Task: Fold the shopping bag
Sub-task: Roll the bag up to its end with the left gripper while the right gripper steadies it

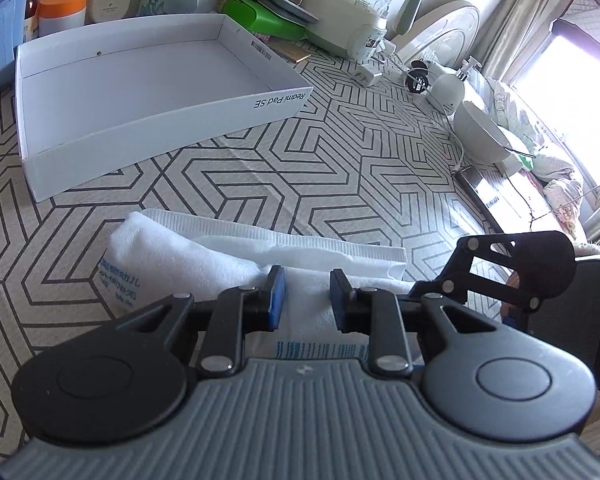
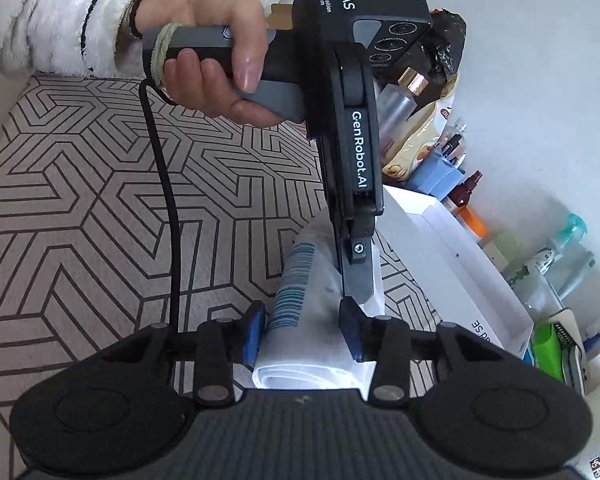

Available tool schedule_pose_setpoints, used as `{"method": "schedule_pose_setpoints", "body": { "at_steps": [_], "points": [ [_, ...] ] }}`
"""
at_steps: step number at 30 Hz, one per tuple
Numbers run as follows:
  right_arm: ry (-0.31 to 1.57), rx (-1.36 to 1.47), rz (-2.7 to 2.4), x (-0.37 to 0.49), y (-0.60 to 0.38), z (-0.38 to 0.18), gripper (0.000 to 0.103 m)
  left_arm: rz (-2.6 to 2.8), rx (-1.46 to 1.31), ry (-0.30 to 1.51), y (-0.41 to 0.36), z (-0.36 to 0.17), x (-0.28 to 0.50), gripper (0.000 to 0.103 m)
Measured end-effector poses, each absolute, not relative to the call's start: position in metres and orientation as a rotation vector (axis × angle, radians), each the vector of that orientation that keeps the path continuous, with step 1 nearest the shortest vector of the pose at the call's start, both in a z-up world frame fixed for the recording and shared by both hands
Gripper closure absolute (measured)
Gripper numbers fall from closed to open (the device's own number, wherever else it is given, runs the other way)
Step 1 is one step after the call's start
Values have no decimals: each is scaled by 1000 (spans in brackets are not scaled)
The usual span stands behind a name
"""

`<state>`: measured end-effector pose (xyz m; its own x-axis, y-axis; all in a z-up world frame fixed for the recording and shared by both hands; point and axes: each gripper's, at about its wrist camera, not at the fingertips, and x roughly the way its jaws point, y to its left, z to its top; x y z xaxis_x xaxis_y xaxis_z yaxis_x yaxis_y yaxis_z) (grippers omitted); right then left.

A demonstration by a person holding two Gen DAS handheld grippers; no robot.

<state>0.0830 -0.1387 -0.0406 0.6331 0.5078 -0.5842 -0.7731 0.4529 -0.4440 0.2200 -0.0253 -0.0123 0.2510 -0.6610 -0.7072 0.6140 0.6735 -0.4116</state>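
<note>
Left wrist view: the left gripper (image 1: pixel 307 296) tilts down over the bag (image 1: pixel 204 258), which lies folded into a long white strip on the patterned cloth (image 1: pixel 340 148), in front of a white tray (image 1: pixel 140 92). Its jaws stand a little apart with a fold of bag between them; the blue pads (image 1: pixel 277 298) do not visibly press it. Part of the right gripper (image 1: pixel 500 268) shows at the right edge.

Right wrist view: the right gripper (image 2: pixel 302 332) points down along the bag (image 2: pixel 312 320), jaws apart, the rolled end lying between them, loose. The bag is white with blue print. Beyond, a hand (image 2: pixel 220 52) in a fluffy white sleeve (image 2: pixel 52 16) grips the left gripper's handle, its fingers reaching down to the bag.
</note>
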Motion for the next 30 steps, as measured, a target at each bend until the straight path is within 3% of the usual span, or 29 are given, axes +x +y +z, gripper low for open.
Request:
{"method": "schedule_pose_setpoints", "body": {
  "at_steps": [4,13,20,25,30],
  "points": [
    [499,-598,768,108,-149,-38,66,-869,-67,954,-26,1,224,78],
    [829,-106,825,176,-195,-30,66,-853,-208,862,2,14,206,75],
    [1051,198,806,219,-221,-38,65,-813,-306,931,10,-9,200,68],
    [1124,368,786,224,-244,-53,66,-773,-370,1026,-5,-39,220,65],
    [1120,350,786,229,-247,-57,67,-807,-494,1055,-4,-53,233,65]
  ]
}}
